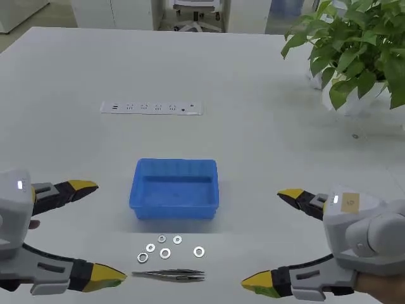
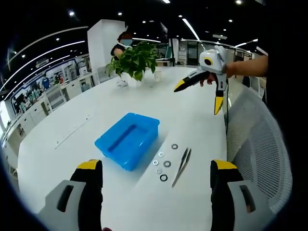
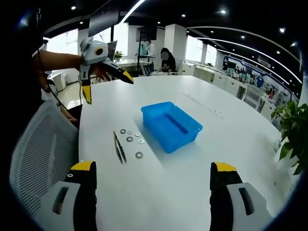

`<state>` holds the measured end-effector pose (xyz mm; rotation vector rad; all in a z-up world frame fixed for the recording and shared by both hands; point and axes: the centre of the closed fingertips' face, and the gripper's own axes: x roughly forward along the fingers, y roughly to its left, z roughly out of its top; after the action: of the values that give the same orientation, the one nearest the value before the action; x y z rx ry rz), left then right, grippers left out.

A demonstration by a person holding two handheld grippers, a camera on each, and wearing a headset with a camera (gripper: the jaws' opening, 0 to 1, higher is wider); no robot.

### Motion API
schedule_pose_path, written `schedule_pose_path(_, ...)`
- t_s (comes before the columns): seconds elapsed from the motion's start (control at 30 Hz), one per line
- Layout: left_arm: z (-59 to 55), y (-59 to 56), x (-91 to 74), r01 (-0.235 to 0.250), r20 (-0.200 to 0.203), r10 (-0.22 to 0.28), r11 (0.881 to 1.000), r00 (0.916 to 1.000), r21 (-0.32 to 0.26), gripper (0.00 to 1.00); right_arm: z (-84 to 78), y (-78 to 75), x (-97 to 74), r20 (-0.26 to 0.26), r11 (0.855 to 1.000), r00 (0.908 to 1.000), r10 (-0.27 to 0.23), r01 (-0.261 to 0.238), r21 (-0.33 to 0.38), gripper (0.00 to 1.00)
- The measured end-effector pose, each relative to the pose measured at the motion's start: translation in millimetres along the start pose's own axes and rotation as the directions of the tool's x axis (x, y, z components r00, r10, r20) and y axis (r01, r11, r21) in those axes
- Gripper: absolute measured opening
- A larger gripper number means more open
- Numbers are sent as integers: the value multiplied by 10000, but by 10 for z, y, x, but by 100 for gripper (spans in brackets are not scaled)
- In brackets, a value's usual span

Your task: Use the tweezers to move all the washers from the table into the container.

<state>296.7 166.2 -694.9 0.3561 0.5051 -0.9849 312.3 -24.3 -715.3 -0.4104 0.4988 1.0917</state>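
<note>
left gripper (image 1: 109, 230) and right gripper (image 1: 261, 238): jaws spread wide, holding nothing, flanking the work | tweezers (image 1: 169, 274): flat by the near edge of the table (image 1: 253, 95), untouched | washers (image 1: 164, 253): loose between tweezers and blue container (image 1: 175, 185) (empty; set close, likely for short carries) | step: pick up tweezers

Head view looks down at table (image 1: 253, 95); gripper views face inward from opposite sides, sharing container (image 2: 122, 154).
</note>
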Motion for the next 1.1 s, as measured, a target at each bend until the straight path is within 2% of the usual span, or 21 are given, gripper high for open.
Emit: schedule_pose_path(1.1,29,16,-10,-45,113,46,10000,9999,-88,99,5,-15,-23,-15,10000,10000,-70,70,-24,100)
